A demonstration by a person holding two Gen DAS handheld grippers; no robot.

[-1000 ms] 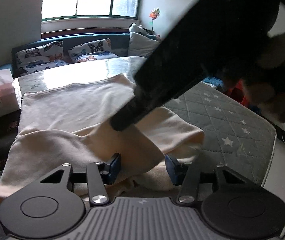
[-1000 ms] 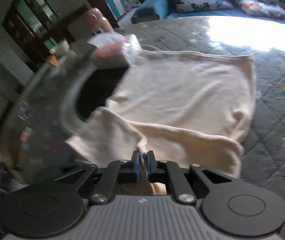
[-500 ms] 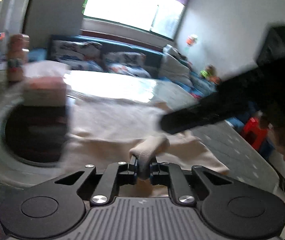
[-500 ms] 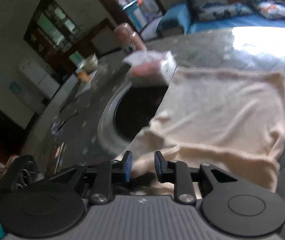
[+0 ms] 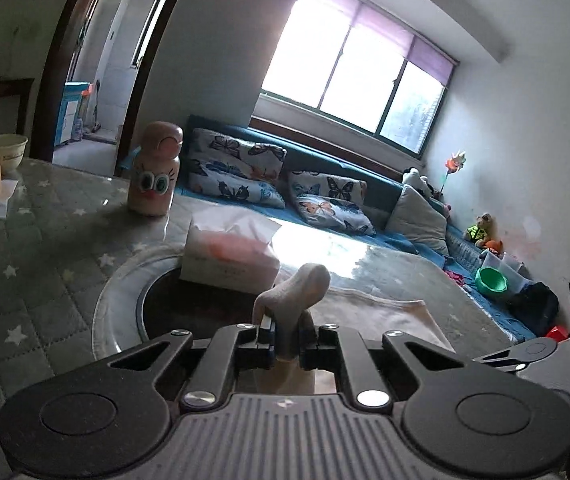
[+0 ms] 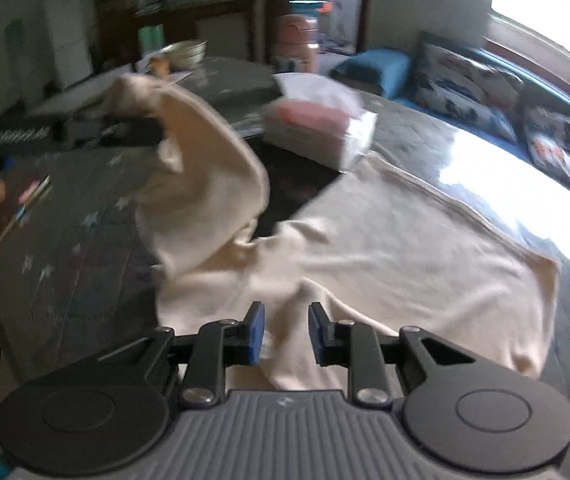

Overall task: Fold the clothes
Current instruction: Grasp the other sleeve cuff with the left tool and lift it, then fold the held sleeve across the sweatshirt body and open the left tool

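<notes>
A cream garment [image 6: 385,248] lies spread on the grey quilted table [image 6: 73,276]. My left gripper [image 5: 286,338] is shut on a bunched fold of the cream garment [image 5: 297,292] and holds it lifted above the table. In the right wrist view that lifted flap [image 6: 201,184] hangs from the left gripper [image 6: 141,128] at the left. My right gripper [image 6: 283,334] is open and empty, low over the garment's near edge.
A tissue box [image 5: 231,254] sits on a round glass turntable [image 5: 125,292] beside the garment. A pink bottle with eyes [image 5: 155,168] and a bowl [image 5: 4,152] stand further back. A blue sofa with butterfly cushions [image 5: 285,196] runs behind the table.
My left gripper closed on the garment's fold and raised it up and to the left. My right gripper let go of the cloth and opened, staying near the garment's front edge.
</notes>
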